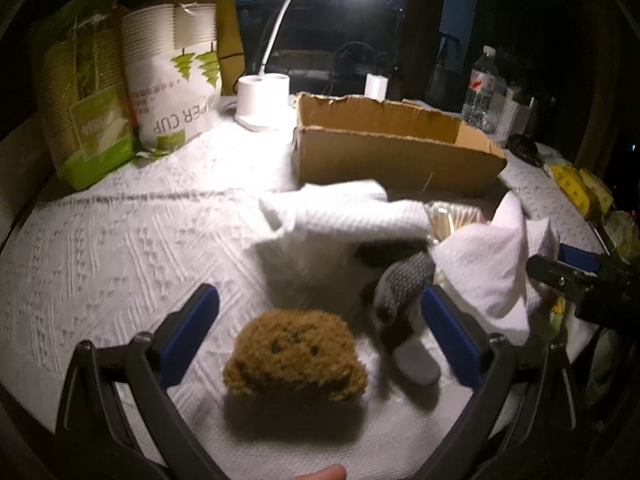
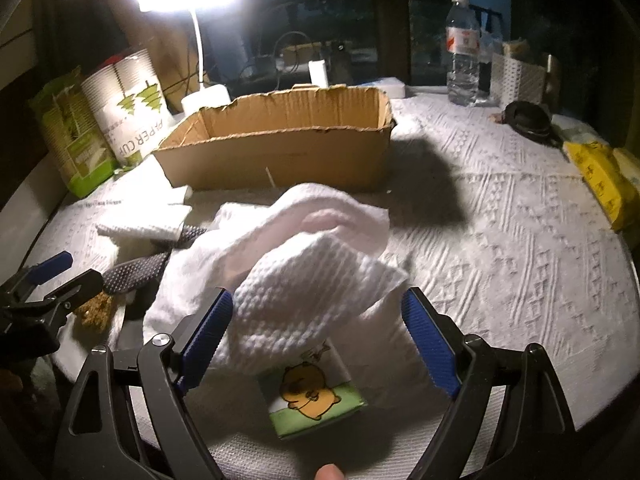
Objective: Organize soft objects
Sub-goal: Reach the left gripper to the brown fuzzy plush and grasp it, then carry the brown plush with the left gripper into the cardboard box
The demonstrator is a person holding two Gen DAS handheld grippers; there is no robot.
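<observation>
Brown plush toy (image 1: 295,354) on the desk (image 1: 120,240), face toward the camera, between the wide-open, empty left gripper (image 1: 320,316), right gripper (image 2: 318,316) wide open over a crumpled white cloth (image 2: 304,256), holding nothing.

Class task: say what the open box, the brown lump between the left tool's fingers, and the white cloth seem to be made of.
Box: corrugated cardboard, matte brown, with ragged torn rims. Brown lump: probably a coarse, porous sponge or loofah, with a fuzzy, pitted surface. White cloth: likely soft, waffle-textured fabric or thick paper towel, limp and folded.
</observation>
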